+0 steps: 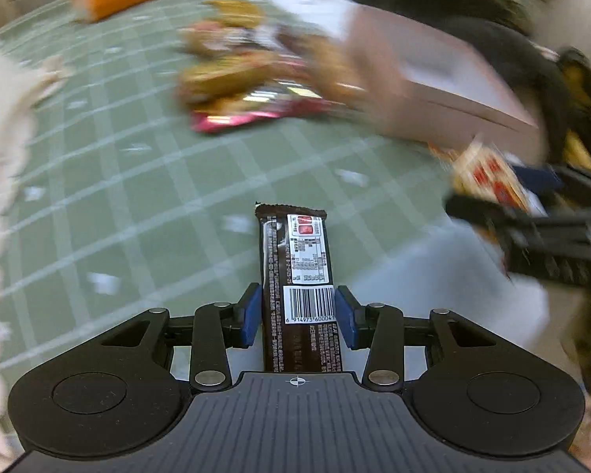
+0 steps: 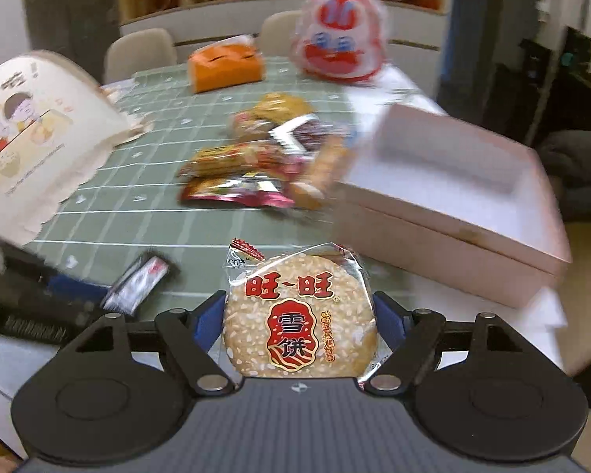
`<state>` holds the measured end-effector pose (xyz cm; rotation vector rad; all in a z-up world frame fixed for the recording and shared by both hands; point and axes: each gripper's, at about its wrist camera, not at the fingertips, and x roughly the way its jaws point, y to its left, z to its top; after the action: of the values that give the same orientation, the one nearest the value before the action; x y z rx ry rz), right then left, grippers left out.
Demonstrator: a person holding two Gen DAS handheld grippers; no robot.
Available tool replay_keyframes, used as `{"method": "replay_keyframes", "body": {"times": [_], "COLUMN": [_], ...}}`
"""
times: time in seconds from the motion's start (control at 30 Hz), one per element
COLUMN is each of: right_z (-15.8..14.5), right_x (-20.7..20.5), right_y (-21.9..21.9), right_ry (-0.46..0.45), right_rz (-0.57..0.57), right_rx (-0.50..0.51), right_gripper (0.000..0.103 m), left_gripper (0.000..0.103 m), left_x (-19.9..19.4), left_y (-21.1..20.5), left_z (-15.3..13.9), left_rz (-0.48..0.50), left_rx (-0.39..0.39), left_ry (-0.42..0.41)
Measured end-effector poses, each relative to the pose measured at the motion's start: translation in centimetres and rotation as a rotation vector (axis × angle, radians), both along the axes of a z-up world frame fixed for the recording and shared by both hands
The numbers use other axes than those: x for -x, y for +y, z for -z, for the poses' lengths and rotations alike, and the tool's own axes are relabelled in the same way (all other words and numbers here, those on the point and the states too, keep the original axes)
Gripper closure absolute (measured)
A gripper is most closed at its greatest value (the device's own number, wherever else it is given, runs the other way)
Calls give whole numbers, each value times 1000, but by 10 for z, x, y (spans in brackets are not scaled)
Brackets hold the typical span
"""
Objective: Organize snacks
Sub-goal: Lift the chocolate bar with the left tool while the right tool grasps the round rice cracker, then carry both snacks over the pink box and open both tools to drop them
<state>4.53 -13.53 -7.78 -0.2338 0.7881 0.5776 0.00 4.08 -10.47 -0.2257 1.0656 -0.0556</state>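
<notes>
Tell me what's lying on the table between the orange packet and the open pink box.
In the right wrist view, a heap of snack packets lies on the green checked tablecloth between the orange packet and the pink box.

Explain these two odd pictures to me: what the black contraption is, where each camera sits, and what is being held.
No robot here: a person carries one pair of black tongs in each hand, with a camera on each looking along the fingers. The left camera shows the left tongs around a dark brown wrapped bar. The right camera shows the right tongs around a round rice cracker in a clear wrapper. Ahead, on the green checked tablecloth, lie a pile of mixed snack packets and an open pale pink box, empty as far as visible.
</notes>
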Motion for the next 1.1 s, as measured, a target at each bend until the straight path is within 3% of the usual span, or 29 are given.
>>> {"method": "replay_keyframes", "body": {"times": [0.13,0.23,0.43,0.53,0.7,0.8,0.9,1.1], "right_z": [-23,-51,-108,-132,-148,-140,-124,-93], "right_x": [4,5,-3,-18,-40,-48,-61,-97], "right_y": [-43,-73,-110,-117,-122,-120,-118,-102], "right_ry": [-62,-126,-240,-259,-259,-253,-208,-108], "right_rz": [145,245,368,419,495,510,531,539], "right_rx": [6,-25,-132,-171,-180,-133,-99,-81], "right_gripper": [25,25,25,25,25,25,25,25], "left_gripper": [58,58,58,58,58,58,58,60], "left_x": [-8,-24,-86,-133,-190,-215,-242,-236], "left_y": [-29,-38,-37,-52,-62,-66,-61,-18], "left_z": [-24,-64,-150,-163,-138,-107,-72,-55], "left_rz": [109,148,127,119,133,121,145,91], "left_rx": [70,94,122,94,149,125,192,309], "left_ry": [-70,-198,-474,-503,-389,-346,-271,-302]}}
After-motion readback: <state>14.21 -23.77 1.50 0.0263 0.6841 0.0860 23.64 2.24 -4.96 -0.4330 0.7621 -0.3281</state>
